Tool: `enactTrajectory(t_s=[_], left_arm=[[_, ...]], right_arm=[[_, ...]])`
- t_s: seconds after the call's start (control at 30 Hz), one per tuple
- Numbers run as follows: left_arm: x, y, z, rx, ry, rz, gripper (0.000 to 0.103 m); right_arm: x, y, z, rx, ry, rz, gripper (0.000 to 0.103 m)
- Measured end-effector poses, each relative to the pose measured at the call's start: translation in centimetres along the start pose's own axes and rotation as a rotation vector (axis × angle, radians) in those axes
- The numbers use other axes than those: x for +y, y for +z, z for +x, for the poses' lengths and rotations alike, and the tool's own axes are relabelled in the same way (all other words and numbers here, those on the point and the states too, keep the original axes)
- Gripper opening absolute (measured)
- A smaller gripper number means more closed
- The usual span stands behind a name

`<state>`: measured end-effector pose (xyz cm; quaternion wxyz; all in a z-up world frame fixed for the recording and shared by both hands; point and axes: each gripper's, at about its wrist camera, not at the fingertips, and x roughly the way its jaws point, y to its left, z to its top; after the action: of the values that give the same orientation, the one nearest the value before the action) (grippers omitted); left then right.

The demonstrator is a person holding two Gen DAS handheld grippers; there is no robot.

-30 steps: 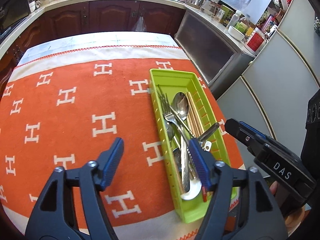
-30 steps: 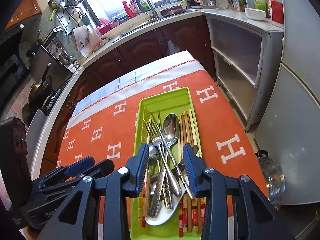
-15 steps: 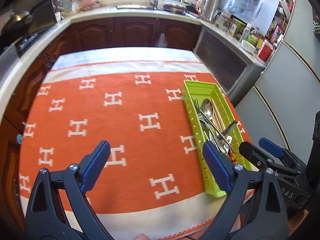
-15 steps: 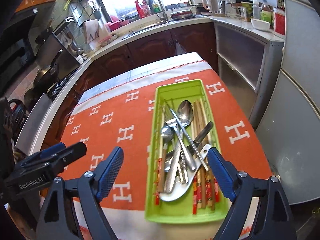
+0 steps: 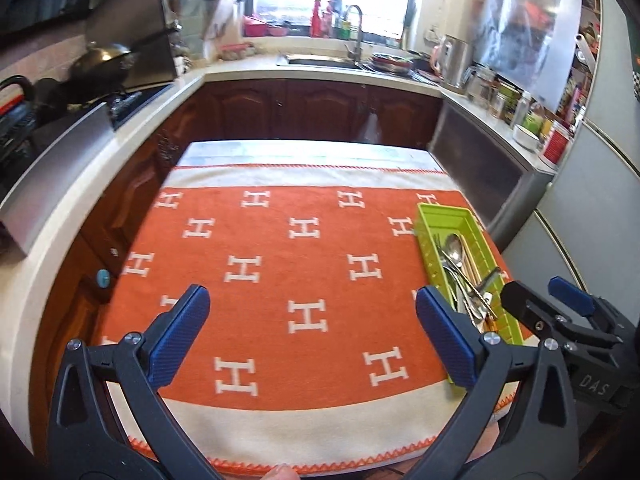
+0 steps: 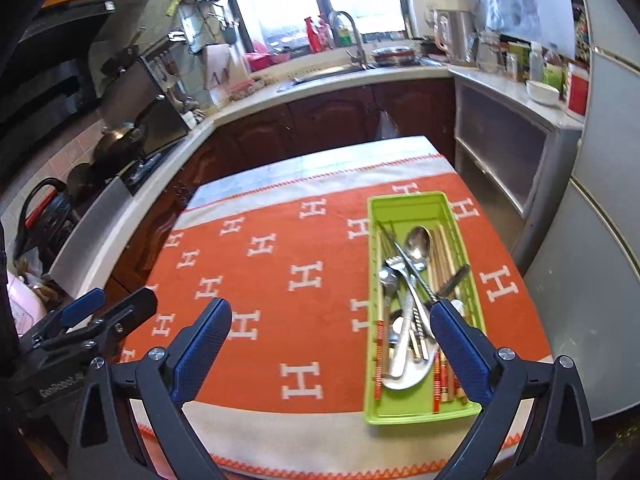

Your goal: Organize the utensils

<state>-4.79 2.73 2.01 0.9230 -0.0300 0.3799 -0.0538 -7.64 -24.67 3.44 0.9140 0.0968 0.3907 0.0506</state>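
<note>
A lime-green tray (image 6: 408, 198) lies on the right side of an orange cloth with white H marks (image 6: 260, 280). It holds a large spoon (image 6: 418, 242), a fork (image 6: 396, 260), wooden chopsticks (image 6: 442, 248) and several other metal utensils in a pile. My right gripper (image 6: 330, 306) hovers over the near edge of the cloth, left of the tray, its jaws opening wide with nothing between them. My left gripper (image 5: 310, 296) hangs over the cloth's middle, jaws also opening and empty. The left wrist view shows the tray (image 5: 444, 210) at far right with the right gripper (image 5: 540, 308) beside it.
The cloth (image 5: 280, 260) covers a small table; its near hem (image 5: 320, 452) lies just below my grippers. A counter with a sink (image 5: 324, 60) runs behind, a stove with a wok (image 5: 100, 60) stands left, and a grey fridge (image 6: 600, 240) stands close on the right.
Both grippers have pulled back and up from the tray and opened wide. The tray now sits smaller and further right in both views, with more of the kitchen showing.
</note>
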Motion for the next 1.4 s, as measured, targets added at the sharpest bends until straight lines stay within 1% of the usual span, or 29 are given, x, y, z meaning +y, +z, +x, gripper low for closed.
enactTrajectory(t_s=[0.17, 0.3, 0.4, 0.5, 0.97, 1.4], left_arm=[[0.9, -0.2, -1.6, -0.017, 0.049, -0.005, 0.102], [1.3, -0.3, -2.2, -0.024, 0.059, -0.020, 0.102], [1.3, -0.3, -2.1, -0.020, 0.067, -0.027, 0.102], [1.2, -0.2, -1.7, -0.007, 0.078, -0.030, 0.102], [1.4, -0.3, -0.2, 0.023, 0.084, -0.038, 0.102], [1.4, -0.4, 0.2, 0.031, 0.087, -0.039, 0.102]], right_arm=[[2.1, 0.4, -1.2, -0.034, -0.001, -0.052, 0.101], [3.0, 0.5, -1.9, -0.051, -0.009, -0.071, 0.102], [3.4, 0.4, -2.0, -0.047, -0.002, -0.072, 0.102], [3.6, 0.3, -2.0, -0.042, -0.001, -0.078, 0.101], [3.1, 0.5, -0.6, -0.019, 0.003, -0.069, 0.102], [3.2, 0.4, -0.4, -0.017, 0.001, -0.070, 0.102]])
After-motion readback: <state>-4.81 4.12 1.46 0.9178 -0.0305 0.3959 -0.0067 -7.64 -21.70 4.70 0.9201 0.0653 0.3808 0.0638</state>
